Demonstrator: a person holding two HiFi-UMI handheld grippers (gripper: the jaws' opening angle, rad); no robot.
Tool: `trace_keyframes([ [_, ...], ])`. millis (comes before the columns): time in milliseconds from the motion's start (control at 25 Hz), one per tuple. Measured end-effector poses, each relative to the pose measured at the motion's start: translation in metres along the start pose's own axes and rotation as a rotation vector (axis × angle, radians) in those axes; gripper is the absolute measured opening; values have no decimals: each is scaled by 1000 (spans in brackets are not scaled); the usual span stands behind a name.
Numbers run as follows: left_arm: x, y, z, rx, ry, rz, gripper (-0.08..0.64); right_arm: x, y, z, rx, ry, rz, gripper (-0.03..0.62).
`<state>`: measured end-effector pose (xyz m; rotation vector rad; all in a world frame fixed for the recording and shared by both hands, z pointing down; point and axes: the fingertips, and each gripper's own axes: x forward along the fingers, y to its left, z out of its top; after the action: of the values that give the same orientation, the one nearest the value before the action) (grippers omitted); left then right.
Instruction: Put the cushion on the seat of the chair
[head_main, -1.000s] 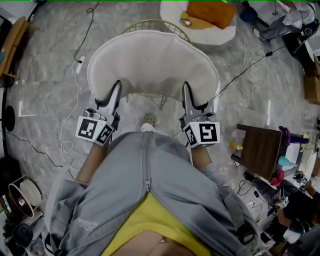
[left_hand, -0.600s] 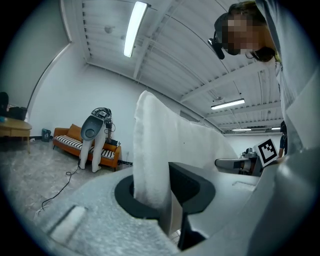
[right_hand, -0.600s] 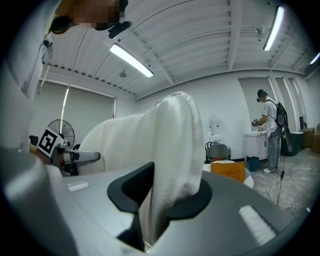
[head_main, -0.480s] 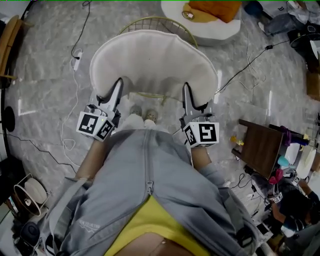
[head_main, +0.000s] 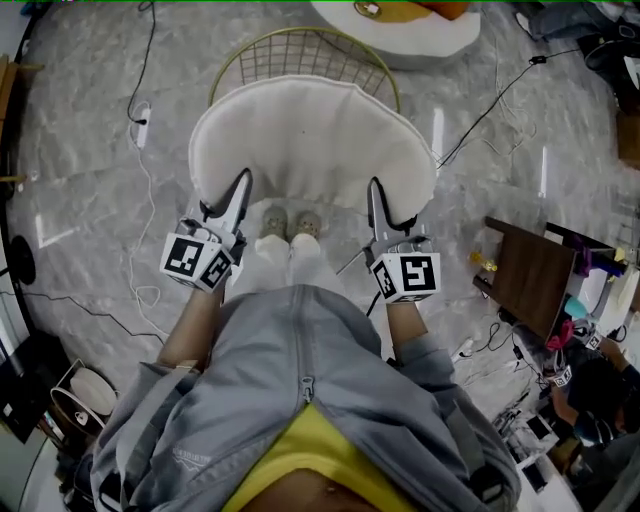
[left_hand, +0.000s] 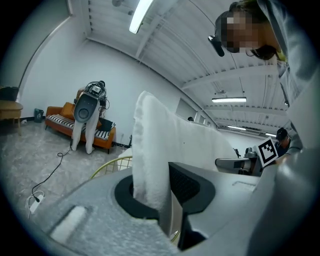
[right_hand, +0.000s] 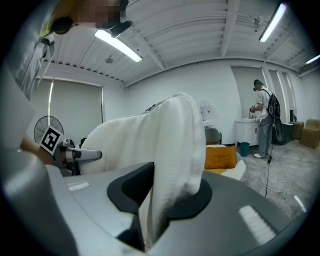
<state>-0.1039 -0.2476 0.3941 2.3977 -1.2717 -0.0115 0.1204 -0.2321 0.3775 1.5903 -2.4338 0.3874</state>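
Cushion (head_main: 312, 140) lowered toward chair (head_main: 300, 50) — left gripper (head_main: 243, 182), right gripper (head_main: 376, 190) clamp its edge.

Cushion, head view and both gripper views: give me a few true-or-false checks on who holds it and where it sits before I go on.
1. Both the left gripper and the right gripper are shut on the white cushion. True.
2. The white cushion lies released on the seat. False: both grippers clamp its near edge and hold it over the wire chair.
3. The wire chair has a yellow mesh frame. True.
4. The right gripper holds an orange cushion. False: the orange cushion lies farther off on a white seat.
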Motion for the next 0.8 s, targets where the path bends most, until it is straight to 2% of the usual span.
trace_keyframes([
  [440, 51, 53, -88, -59, 109, -8, 69, 54, -26, -93, 44, 106, -10, 86],
  [800, 80, 95, -177, -108, 200, -8, 69, 97, -41, -181, 47, 190, -3, 86],
])
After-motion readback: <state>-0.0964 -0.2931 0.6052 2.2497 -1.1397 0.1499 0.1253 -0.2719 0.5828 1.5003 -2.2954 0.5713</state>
